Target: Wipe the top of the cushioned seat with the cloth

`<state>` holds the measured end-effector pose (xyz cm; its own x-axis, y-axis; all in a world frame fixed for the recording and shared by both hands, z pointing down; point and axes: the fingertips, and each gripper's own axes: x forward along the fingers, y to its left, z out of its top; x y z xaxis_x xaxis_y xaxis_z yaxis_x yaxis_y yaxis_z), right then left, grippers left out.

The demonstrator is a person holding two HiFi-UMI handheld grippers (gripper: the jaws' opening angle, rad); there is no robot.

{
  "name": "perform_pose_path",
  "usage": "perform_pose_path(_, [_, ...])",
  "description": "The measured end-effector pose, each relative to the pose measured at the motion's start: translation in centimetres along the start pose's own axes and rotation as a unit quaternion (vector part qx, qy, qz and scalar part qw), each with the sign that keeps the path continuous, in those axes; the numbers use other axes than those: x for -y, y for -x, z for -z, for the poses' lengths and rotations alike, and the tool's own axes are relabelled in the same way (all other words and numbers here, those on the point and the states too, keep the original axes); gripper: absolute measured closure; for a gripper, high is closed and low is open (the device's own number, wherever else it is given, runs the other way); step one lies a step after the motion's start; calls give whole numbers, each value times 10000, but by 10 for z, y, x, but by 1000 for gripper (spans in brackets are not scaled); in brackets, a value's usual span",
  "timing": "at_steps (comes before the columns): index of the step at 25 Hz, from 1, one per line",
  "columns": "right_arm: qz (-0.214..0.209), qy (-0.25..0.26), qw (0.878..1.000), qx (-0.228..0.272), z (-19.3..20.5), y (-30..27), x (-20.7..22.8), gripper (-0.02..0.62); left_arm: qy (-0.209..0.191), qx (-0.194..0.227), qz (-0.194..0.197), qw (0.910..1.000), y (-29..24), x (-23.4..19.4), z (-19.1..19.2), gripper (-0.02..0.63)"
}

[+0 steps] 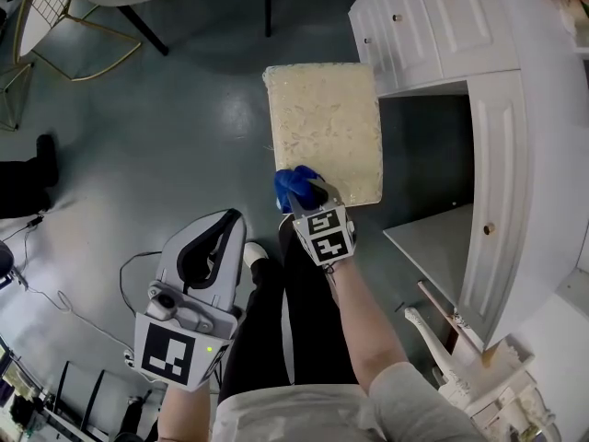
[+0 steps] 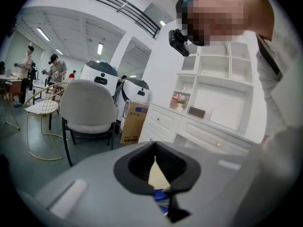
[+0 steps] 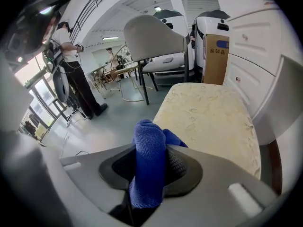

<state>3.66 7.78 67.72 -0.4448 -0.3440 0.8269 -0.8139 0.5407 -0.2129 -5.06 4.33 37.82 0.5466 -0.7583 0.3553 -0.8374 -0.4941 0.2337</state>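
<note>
- Drawers [image 1: 433, 21] of a white cabinet stand just beside the cushioned seat [image 1: 324, 127] on its right; a grey chair [image 3: 154, 37] and a cardboard box [image 3: 215, 58] stand beyond its far end.
- Seat top: cream, mottled and rectangular.
- Cloth [image 3: 149, 164] — blue, bunched — sits at the seat's near left corner, clamped in the right gripper [image 1: 302, 191], whose forearm reaches forward.
- Left gripper [image 1: 221, 228] hangs lower left — well apart from the seat, its jaws closed on nothing.

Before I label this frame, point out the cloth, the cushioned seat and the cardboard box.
cloth [image 3: 147, 164], right gripper view, its folded middle
cushioned seat [image 1: 324, 127], head view, middle of its top
cardboard box [image 3: 215, 60], right gripper view, front face
</note>
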Motion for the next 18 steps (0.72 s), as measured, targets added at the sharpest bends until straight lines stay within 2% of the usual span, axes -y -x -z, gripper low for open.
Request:
perform_pose_path(5, [170,-182,9996,99,12,14,30,468,30,-190,167,9997,-16,14,5,606])
perform_pose_path(18, [709,-732,9946,175,41,53,115,468,-24,-296,449,9986,-47,43,4,606])
